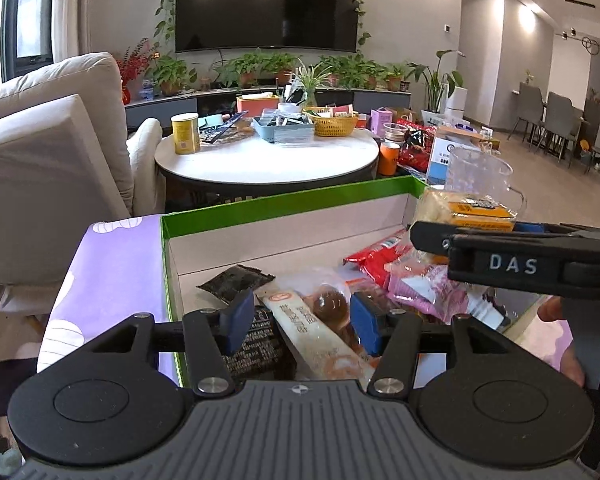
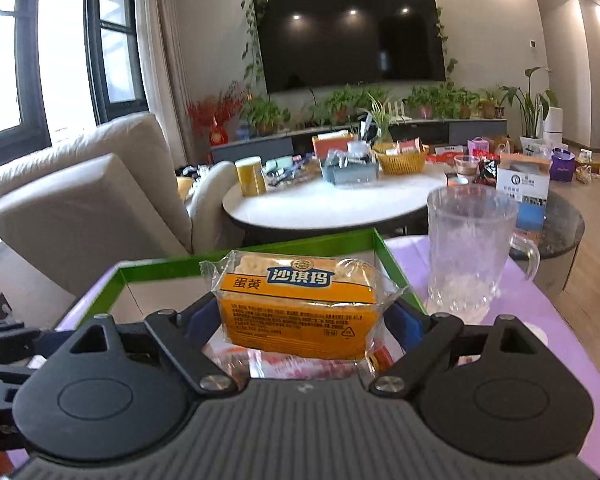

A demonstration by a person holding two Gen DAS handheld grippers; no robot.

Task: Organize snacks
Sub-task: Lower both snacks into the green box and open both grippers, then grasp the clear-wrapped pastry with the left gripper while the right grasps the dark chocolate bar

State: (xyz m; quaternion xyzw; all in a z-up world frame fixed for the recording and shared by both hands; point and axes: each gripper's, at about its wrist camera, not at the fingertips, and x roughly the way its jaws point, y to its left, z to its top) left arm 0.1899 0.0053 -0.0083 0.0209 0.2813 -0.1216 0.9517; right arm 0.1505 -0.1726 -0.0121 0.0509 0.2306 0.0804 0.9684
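The right gripper (image 2: 306, 314) clamps a yellow cake packet (image 2: 300, 304) above the green-rimmed box (image 2: 148, 270). Only the left camera shows the left gripper (image 1: 300, 322) gaping empty over the snacks inside.

A dark television (image 2: 350, 38) hangs on a grey wall, trailing vines around its frame. Potted plants (image 1: 260, 66) line the low cabinet beneath. A beige sofa (image 2: 84, 200) stands by the black-framed window (image 2: 112, 40). Ceiling spotlights glow; grey dining chairs (image 1: 548, 116) stand on the wooden floor.
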